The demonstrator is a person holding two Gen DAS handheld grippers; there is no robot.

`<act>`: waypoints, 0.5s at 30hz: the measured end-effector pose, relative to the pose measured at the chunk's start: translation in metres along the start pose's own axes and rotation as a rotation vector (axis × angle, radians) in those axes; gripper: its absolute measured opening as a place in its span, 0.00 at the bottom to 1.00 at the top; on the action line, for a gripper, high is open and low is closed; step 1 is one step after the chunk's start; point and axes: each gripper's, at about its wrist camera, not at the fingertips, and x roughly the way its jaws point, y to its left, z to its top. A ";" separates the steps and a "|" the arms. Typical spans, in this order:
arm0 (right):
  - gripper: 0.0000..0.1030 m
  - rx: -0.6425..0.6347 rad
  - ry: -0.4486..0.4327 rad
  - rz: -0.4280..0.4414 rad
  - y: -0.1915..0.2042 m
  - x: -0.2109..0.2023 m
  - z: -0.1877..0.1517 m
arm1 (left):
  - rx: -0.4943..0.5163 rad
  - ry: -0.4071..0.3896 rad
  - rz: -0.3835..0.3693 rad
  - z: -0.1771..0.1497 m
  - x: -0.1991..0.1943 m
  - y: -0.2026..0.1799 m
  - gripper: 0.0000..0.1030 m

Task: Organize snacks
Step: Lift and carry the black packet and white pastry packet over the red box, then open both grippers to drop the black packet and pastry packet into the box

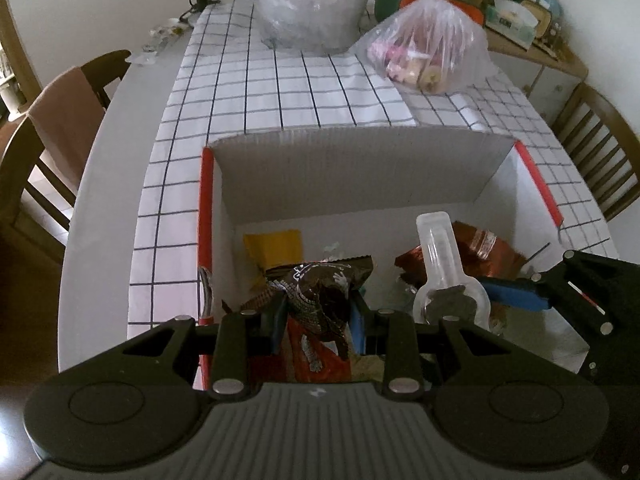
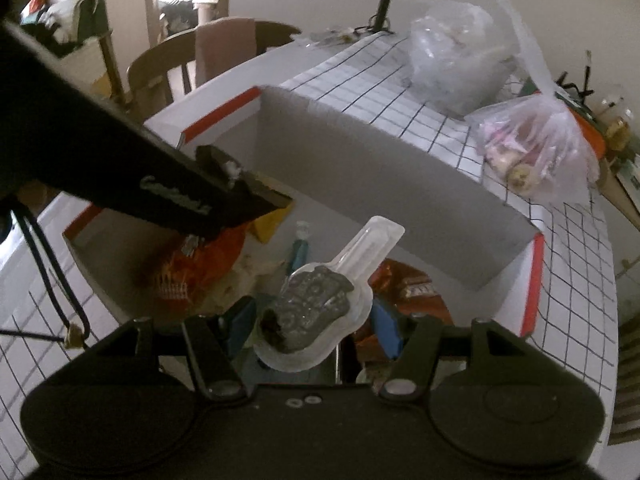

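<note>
Both claws hang over the open cardboard box point(image 1: 360, 168) on the tabletop point(image 1: 280, 80). The left claw point(image 1: 318, 316) pinches a dark-and-orange snack packet point(image 1: 320, 300); the right claw point(image 2: 312, 320) pinches a clear blister-packed treat point(image 2: 320, 304). This looks like the placing step: next, lower each inside the box and release.

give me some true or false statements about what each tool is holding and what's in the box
1. The left tool grips a dark brown snack packet. True.
2. The right tool is empty. False: it is shut on a clear plastic pack with a dark treat inside.
3. Both tools are over the open cardboard box. True.
4. The box holds nothing. False: a yellow packet and a reddish-brown foil packet lie in it.
5. The tied plastic bag of snacks sits inside the box. False: it is on the checked tablecloth beyond the box.
</note>
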 end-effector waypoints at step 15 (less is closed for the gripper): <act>0.61 0.078 -0.001 0.019 -0.005 -0.001 -0.006 | 0.019 -0.002 0.001 -0.006 0.004 -0.005 0.30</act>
